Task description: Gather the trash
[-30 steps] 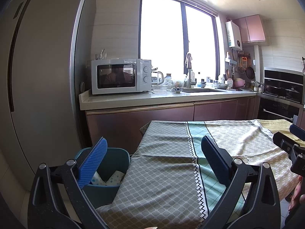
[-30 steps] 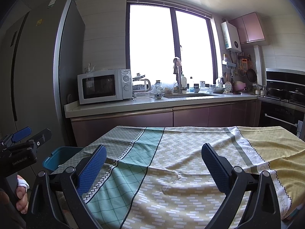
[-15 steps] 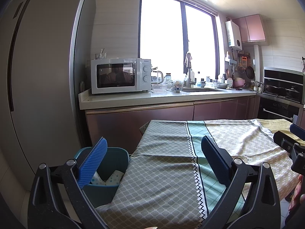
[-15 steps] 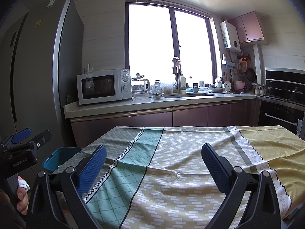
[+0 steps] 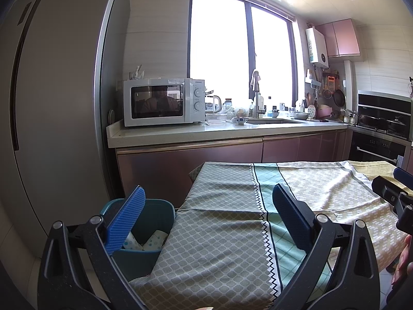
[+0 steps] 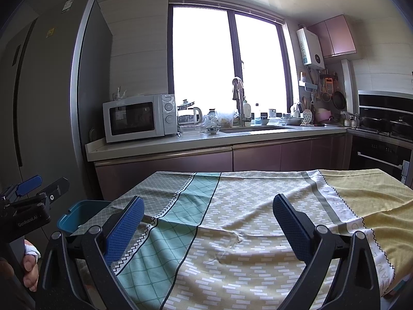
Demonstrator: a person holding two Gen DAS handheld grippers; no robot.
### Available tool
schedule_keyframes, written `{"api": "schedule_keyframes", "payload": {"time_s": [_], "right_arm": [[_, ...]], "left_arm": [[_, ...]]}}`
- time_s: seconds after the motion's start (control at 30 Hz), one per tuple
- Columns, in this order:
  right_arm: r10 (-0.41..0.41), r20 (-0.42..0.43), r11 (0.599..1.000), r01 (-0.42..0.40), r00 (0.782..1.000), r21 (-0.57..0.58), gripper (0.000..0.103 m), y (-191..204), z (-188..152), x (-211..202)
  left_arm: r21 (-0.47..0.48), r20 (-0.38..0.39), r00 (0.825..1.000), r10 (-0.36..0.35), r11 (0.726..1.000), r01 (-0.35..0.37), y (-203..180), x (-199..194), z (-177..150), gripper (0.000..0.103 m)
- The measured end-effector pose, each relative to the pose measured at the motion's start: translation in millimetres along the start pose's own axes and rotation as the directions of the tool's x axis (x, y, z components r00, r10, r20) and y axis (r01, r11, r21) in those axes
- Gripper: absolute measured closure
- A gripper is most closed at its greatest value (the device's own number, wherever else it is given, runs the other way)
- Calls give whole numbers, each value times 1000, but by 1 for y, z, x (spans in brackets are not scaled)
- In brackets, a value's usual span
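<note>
A table draped in a patterned cloth of grey-green, teal and yellow panels (image 6: 232,222) fills the foreground of a kitchen, its top bare of objects. Behind it runs a pale stone countertop (image 5: 232,131) over glossy mauve cabinet doors (image 6: 258,157), under a tall bright window (image 6: 227,62). A white microwave oven (image 5: 161,102) stands at the counter's left end beside a tall grey refrigerator (image 5: 51,103); a steel faucet (image 6: 240,103) rises over the sink, and a black built-in oven (image 6: 382,139) sits at the right. On the floor, just beside the table's left edge, stands a teal plastic trash bin (image 5: 155,214); inside it lie crumpled white papers with pale blue dots (image 5: 152,241). The left gripper (image 5: 209,222), with blue ribbed pads, hovers with its jaws spread wide and empty, one finger above the bin, the other above the cloth. The right gripper (image 6: 209,222) hangs over the cloth, likewise spread wide and holding nothing.
</note>
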State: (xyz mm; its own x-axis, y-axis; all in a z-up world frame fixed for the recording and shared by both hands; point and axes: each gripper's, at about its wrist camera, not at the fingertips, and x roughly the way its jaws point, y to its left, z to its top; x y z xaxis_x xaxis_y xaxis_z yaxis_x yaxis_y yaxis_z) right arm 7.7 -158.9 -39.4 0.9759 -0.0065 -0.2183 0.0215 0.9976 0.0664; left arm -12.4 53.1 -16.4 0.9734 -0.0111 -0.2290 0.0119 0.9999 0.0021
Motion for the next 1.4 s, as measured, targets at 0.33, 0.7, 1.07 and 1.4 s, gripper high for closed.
{"api": "schedule_keyframes", "payload": {"time_s": [0.33,0.7,1.07,1.4], "right_arm": [[-8,6,1000,8,1000,3,7,2,2,-3],[-8,6,1000,8,1000,3,7,2,1,-3],[-11,6,1000,11,1000,2,7,3,2,-2],[-18,2,1000,18,1000,6,7,5,1,-3]], "left_arm": [[0,0,1000,-2,1000,2,0,0,0,6],[1,-1,1000,-2,1000,2,-1,1,-1,6],[0,-3,1000,-2,1000,2,-2,2,-3,6],[0,-7,1000,-4,1000,4,-4,3,-7,6]]}}
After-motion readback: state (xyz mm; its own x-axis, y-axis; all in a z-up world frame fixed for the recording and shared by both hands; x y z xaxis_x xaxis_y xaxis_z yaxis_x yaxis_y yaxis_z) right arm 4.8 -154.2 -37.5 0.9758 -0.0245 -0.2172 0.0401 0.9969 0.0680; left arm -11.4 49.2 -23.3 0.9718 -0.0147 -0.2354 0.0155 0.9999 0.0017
